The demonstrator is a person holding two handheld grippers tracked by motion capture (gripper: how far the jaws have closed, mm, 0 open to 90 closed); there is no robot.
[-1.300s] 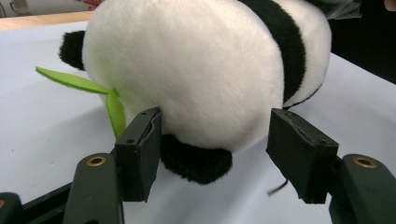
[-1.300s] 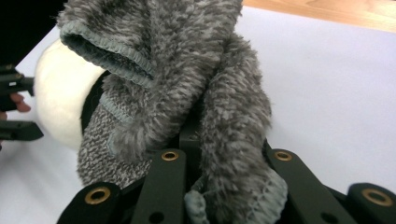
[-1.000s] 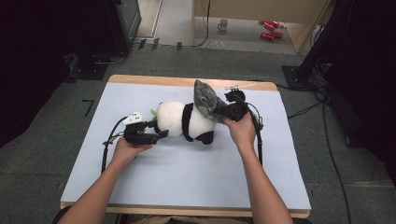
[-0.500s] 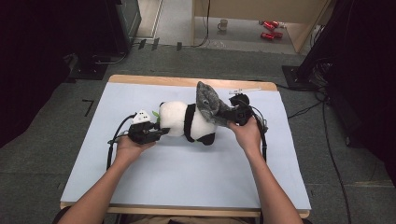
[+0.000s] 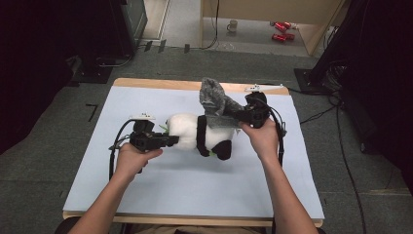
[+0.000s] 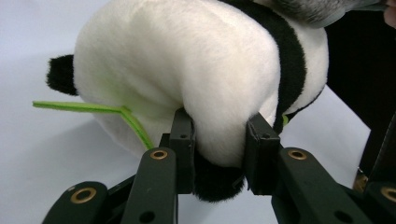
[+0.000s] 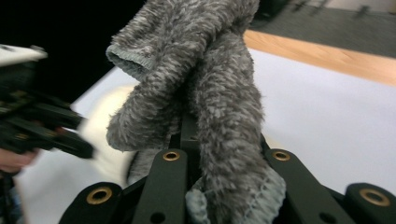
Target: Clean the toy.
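Note:
A black-and-white panda plush (image 5: 187,132) hangs lengthwise between my two hands over the pale blue table top (image 5: 146,195). My left gripper (image 5: 171,141) has just been closing on its white left end. In the left gripper view both pads squeeze a fold of the panda's (image 6: 187,70) fur, so my left gripper (image 6: 219,135) is shut on it. A thin green strip (image 6: 93,108) sticks out of the plush. My right gripper (image 5: 237,117) is shut on a fuzzy grey sock (image 5: 214,100) by the panda's right end. The sock (image 7: 210,70) rises from between the jaws of my right gripper (image 7: 191,140) and folds over.
A wooden edge (image 5: 160,84) runs along the far side of the table. Cables trail from both grippers across the mat. On the floor beyond stand a mug (image 5: 233,25) and red cans (image 5: 280,30). Dark equipment flanks the table.
My left gripper has closed on the panda's white end. Both hands have risen and lifted the panda and the sock a little off the table.

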